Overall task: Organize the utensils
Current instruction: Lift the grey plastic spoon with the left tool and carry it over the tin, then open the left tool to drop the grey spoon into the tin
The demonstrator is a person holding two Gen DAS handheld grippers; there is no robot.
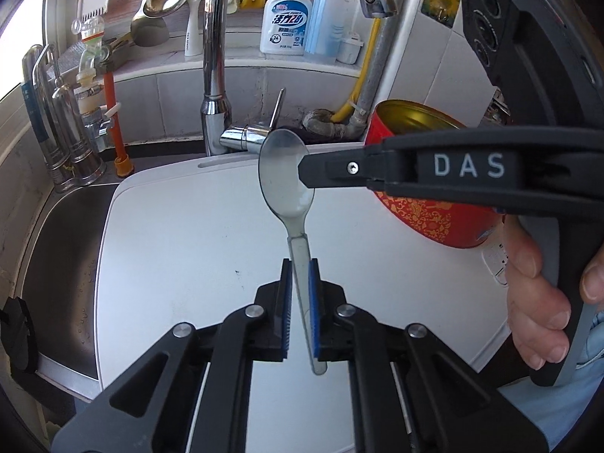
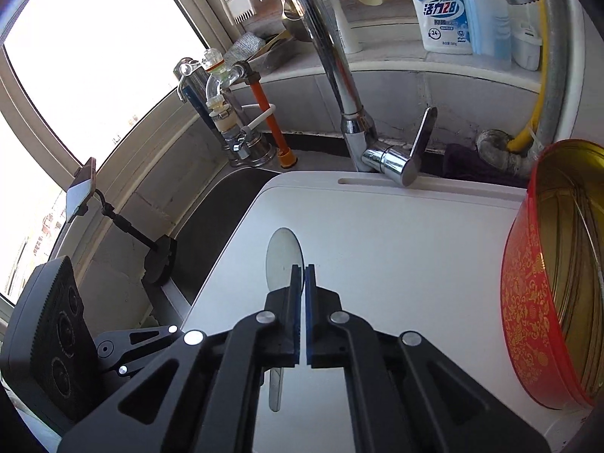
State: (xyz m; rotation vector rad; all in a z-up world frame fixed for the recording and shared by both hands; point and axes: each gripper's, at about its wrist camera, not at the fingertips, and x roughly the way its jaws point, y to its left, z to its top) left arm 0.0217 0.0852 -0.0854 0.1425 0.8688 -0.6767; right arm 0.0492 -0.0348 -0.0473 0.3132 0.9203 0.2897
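Observation:
A clear plastic spoon is held above the white board. My left gripper is shut on its handle. My right gripper comes in from the right and is shut on the edge of the spoon's bowl; it also shows in the left wrist view. A red and gold tin stands open on the right of the board, close beside the right gripper; it also shows in the left wrist view.
A chrome tap stands behind the board. A steel sink lies to the left. Soap bottles and hanging utensils line the back ledge. A phone on a stand is by the window.

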